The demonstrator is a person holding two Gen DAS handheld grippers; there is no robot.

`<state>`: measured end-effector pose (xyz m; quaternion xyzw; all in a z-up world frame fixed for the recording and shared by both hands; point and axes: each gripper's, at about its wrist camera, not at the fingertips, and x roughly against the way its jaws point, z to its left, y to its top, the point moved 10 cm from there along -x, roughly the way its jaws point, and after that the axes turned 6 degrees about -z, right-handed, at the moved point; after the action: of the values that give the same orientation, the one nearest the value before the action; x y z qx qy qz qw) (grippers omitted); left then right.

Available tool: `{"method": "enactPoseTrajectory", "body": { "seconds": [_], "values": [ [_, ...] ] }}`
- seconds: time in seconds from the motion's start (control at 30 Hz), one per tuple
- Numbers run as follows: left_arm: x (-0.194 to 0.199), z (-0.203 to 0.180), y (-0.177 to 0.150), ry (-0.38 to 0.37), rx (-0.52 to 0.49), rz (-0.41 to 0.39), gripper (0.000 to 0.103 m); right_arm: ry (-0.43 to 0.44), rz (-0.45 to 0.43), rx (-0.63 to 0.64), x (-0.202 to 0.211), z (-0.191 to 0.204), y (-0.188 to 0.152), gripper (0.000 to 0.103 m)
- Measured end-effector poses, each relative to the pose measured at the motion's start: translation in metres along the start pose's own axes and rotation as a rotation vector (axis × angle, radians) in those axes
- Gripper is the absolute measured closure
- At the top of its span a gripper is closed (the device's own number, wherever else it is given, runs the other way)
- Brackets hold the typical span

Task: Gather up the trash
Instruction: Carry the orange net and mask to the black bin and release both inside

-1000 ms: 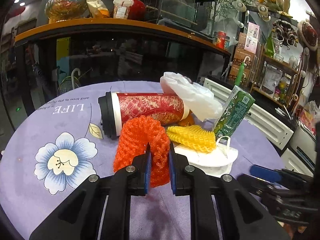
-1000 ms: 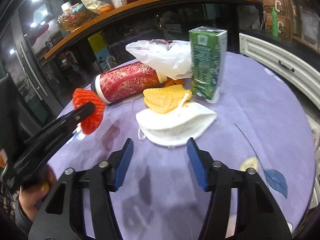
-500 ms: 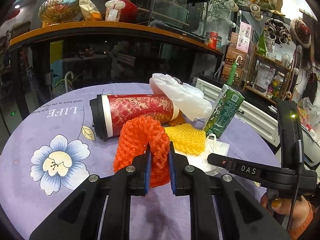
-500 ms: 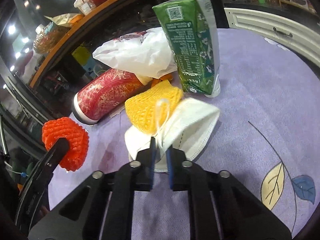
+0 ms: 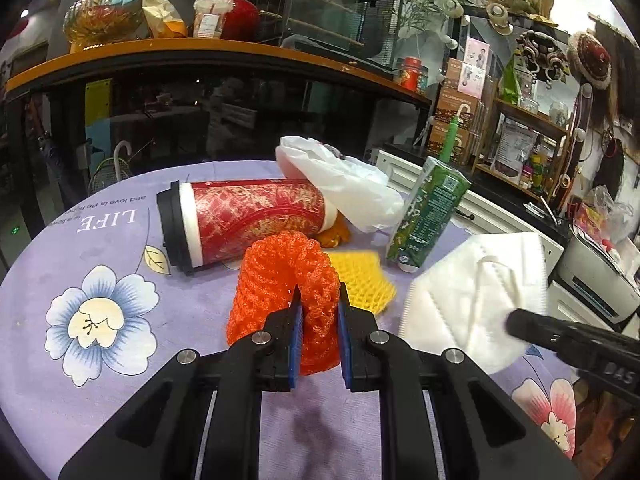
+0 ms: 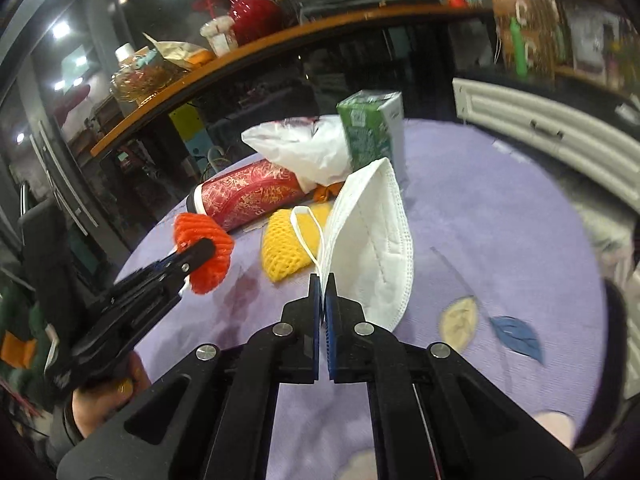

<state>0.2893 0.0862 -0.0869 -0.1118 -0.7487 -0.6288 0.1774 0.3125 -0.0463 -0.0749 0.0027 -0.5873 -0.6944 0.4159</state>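
My left gripper (image 5: 318, 314) is shut on an orange foam net (image 5: 286, 280), held just above the purple tablecloth; it also shows in the right wrist view (image 6: 204, 252). My right gripper (image 6: 323, 286) is shut on the edge of a white face mask (image 6: 368, 248) and holds it lifted off the table; the mask hangs at the right in the left wrist view (image 5: 476, 296). A yellow foam net (image 6: 288, 248), a red paper cup (image 5: 252, 224) on its side, a white plastic bag (image 5: 344, 184) and a green carton (image 5: 430, 208) lie on the table.
The round table has a purple floral cloth (image 5: 100, 320). A dark counter with an orange edge (image 5: 200, 46) stands behind it, holding vases and jars. A white cabinet (image 6: 560, 144) and cluttered shelves (image 5: 520, 132) are to the right.
My right gripper closed on the white mask and lifted it off the yellow net and the table. My left gripper kept hold of the orange net and barely moved.
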Motion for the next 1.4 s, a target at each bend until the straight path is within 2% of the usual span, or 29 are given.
{"method": "enactPoseTrajectory", "body": {
  "seconds": [0.17, 0.5, 0.97, 1.4],
  "values": [
    [-0.001, -0.01, -0.002, -0.009, -0.035, -0.009, 0.088, -0.035, -0.04, -0.003, 0.04, -0.023, -0.008, 0.1],
    [0.001, -0.022, -0.006, -0.039, -0.009, 0.013, 0.088, -0.14, -0.097, -0.001, 0.096, -0.065, -0.024, 0.1],
    [0.041, -0.109, -0.011, -0.196, -0.065, -0.008, 0.088, -0.202, -0.135, -0.048, 0.138, -0.1, -0.041, 0.1],
    [0.055, -0.183, -0.021, -0.326, -0.111, -0.003, 0.088, -0.3, -0.175, -0.098, 0.182, -0.151, -0.05, 0.1]
  ]
}}
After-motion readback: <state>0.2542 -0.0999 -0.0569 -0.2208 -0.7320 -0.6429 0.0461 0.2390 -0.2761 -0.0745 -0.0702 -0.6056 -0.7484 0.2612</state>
